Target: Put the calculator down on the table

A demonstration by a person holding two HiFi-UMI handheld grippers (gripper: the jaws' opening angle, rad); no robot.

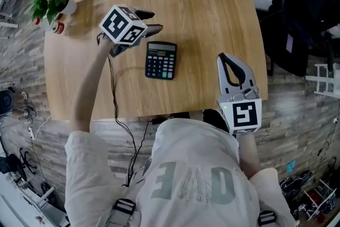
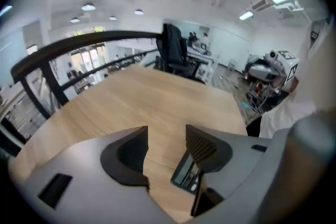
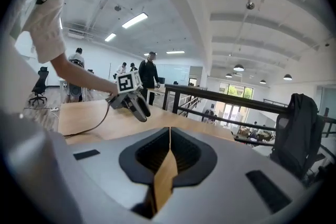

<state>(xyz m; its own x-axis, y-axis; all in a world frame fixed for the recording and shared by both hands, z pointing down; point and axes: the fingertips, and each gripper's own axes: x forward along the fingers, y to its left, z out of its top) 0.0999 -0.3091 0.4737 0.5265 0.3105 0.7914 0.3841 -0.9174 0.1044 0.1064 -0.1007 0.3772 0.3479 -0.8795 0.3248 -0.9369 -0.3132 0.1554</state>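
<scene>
Now the grey left tongs (image 1: 154,20) gape wide, empty, beside the black rectangular calculator (image 1: 161,60) lying flat on the light wooden bench (image 1: 212,8), long axis running away from the person, display farthest; the right tongs (image 1: 223,57) are pinched together, empty.

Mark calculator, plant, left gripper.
calculator (image 1: 161,64): head view, on its keypad.
plant (image 1: 52,0): head view, on its leaves.
left gripper (image 1: 156,19): head view, midway between its fingertips.
</scene>
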